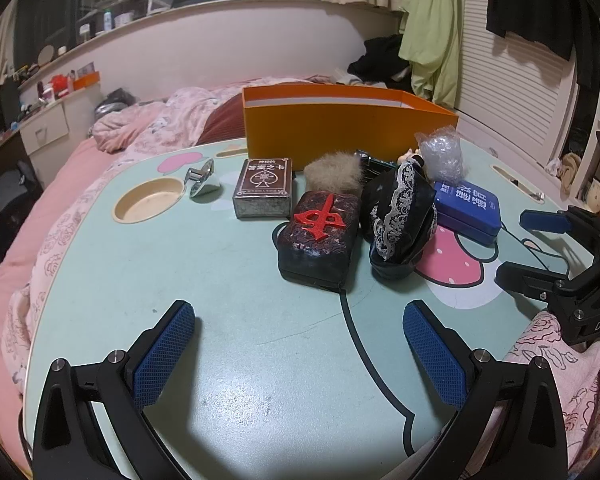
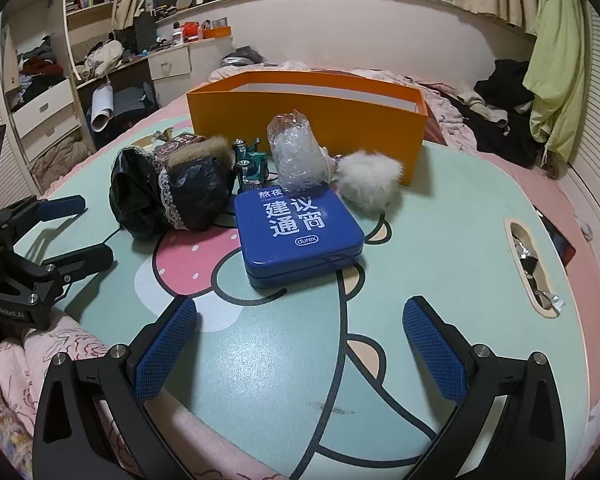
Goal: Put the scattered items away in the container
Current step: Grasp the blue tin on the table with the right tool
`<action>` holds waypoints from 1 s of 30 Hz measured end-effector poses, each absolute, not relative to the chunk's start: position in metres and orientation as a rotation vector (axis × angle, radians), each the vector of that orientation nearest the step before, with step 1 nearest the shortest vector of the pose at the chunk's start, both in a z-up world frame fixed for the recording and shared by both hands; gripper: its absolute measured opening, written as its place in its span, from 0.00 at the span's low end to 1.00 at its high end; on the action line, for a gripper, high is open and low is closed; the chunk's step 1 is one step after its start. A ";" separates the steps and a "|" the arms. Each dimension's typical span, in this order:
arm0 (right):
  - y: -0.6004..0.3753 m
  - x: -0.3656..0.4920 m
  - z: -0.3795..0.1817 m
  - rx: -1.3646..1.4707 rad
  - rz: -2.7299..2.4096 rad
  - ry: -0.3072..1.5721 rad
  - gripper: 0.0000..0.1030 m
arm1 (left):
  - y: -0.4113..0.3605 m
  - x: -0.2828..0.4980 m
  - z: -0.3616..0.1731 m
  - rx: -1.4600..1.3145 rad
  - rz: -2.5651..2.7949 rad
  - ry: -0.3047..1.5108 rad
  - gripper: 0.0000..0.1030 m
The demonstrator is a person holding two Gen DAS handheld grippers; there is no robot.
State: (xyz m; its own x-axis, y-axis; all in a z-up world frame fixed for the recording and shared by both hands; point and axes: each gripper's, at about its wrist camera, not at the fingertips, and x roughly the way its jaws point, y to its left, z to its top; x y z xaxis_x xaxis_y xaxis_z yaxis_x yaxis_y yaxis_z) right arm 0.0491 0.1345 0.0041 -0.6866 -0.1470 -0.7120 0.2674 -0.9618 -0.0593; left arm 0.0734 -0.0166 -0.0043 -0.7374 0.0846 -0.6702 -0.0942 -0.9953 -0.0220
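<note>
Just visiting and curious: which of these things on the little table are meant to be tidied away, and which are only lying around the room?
Part of the job:
orange box
blue tin
mahjong-tile block
card box
black lace pouch
bubble-wrap bundle
white fur puff

Just lying about:
green garment
pink bedding
drawers

orange container (image 2: 308, 120): inside hidden behind its near wall in both views.
green toy (image 2: 252, 164): mostly hidden behind the blue tin (image 2: 300, 232) and the bubble-wrap bundle (image 2: 294, 152); kind unclear.
small figure (image 1: 410, 157): only a sliver shows behind the black lace cloth (image 1: 400, 216).
card box (image 2: 178, 146): largely covered by the brown fur puff (image 2: 204, 152).
shelf items: too small to tell.
</note>
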 end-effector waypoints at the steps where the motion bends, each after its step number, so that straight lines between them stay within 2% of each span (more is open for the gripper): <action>1: 0.134 0.049 0.004 1.111 -2.683 0.233 1.00 | -0.017 0.073 -0.004 -1.095 2.842 0.020 1.00; 19: 0.134 0.061 0.015 1.037 -2.770 0.279 1.00 | -0.016 0.073 -0.004 -1.091 2.841 0.021 1.00; 30: 0.128 0.020 0.026 1.180 -2.738 0.335 1.00 | -0.016 0.073 -0.005 -1.090 2.840 0.022 1.00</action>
State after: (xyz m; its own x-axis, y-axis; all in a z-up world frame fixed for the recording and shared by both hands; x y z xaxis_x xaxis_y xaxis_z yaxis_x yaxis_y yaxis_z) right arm 0.0202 0.1275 0.0265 -0.6819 -0.0414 -0.7302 0.2163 -0.9651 -0.1473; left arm 0.0731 -0.0161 -0.0049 -0.7389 0.0880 -0.6680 -0.0982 -0.9949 -0.0224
